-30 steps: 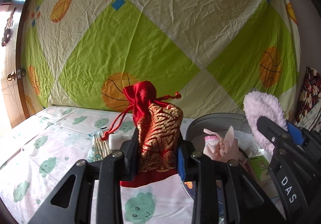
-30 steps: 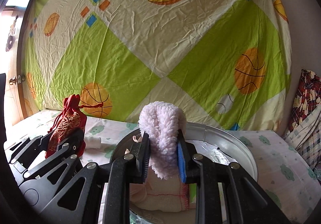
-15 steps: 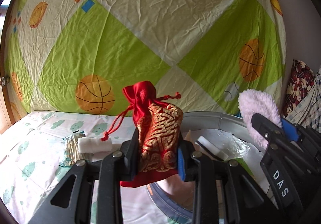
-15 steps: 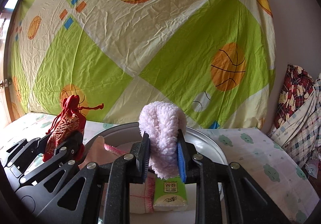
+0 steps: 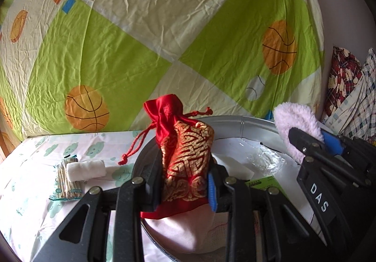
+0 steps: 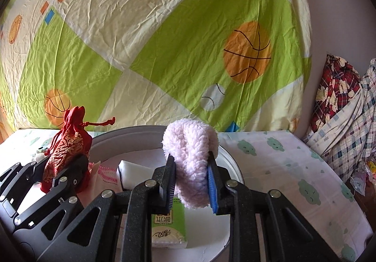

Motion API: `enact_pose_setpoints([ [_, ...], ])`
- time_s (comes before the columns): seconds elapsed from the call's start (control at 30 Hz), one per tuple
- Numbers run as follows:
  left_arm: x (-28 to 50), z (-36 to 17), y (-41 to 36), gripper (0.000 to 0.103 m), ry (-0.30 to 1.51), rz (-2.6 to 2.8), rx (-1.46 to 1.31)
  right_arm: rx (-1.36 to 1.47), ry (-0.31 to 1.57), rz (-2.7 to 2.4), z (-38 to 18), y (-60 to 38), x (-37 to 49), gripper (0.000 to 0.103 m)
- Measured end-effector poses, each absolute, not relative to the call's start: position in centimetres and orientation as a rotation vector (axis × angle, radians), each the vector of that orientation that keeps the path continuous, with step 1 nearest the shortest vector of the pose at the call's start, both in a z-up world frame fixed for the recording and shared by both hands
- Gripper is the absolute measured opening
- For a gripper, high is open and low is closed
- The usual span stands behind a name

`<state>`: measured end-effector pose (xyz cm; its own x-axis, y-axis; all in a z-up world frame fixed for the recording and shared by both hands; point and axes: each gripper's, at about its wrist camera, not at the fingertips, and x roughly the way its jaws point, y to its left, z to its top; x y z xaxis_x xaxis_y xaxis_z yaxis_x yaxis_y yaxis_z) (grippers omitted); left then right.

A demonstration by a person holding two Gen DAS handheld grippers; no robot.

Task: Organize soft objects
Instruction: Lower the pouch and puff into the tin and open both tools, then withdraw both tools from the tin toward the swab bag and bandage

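My left hand-held gripper (image 5: 184,188) clamps the soft red-and-gold brocade drawstring pouch (image 5: 185,156) mid-body; my right hand-held gripper (image 6: 190,188) pinches the squashy pink fleece piece (image 6: 191,163), both over the round grey metal basin (image 6: 231,163).

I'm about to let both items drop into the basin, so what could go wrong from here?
The red pouch in the left gripper hangs over the basin's near rim; released here, it might slip outside. Its drawstring dangles and could snag the fingers. The fluffy pink piece in the right gripper may cling to the pads.
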<state>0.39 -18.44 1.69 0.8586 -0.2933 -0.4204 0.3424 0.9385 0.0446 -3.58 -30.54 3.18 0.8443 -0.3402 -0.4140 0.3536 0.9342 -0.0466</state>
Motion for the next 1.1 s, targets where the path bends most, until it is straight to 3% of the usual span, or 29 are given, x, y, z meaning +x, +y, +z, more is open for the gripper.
enact_pose_setpoints([
  [0.37, 0.8, 0.9, -19.0, 0.031, 0.450, -0.350, 0.159, 0.031, 0.474, -0.362, 2.6, -30.7, -2.7, 0.028],
  [0.43, 0.9, 0.9, -19.0, 0.034, 0.452, -0.357, 0.159, 0.038, 0.483, -0.357, 2.4, -30.8, -2.6, 0.032],
  [0.47, 0.9, 0.9, -19.0, 0.042, 0.457, -0.361, 0.159, 0.043, 0.486, -0.353, 2.4, -30.9, -2.6, 0.033],
  [0.53, 1.1, 0.9, -18.8, 0.052, 0.463, -0.351, 0.150, 0.052, 0.495, -0.346, 2.3, -31.0, -2.5, 0.046],
  [0.6, 1.2, 0.9, -18.2, 0.073, 0.463, -0.331, 0.123, 0.058, 0.493, -0.366, 2.4, -31.2, -2.6, 0.048],
  [0.67, 1.1, 1.0, -17.6, 0.084, 0.449, -0.328, 0.106, 0.073, 0.488, -0.371, 2.5, -31.6, -2.8, 0.050],
  [0.8, 0.1, 1.6, -17.2, 0.103, 0.383, -0.318, 0.105, 0.116, 0.439, -0.386, 3.0, -32.2, -3.7, 0.064],
  [0.9, -0.4, 2.1, -17.0, 0.103, 0.347, -0.323, 0.100, 0.127, 0.397, -0.391, 3.5, -32.2, -4.3, 0.070],
  [1.1, -0.6, 2.9, -15.1, 0.103, 0.301, -0.317, 0.051, 0.136, 0.303, -0.412, 4.6, -32.2, -5.6, 0.070],
])
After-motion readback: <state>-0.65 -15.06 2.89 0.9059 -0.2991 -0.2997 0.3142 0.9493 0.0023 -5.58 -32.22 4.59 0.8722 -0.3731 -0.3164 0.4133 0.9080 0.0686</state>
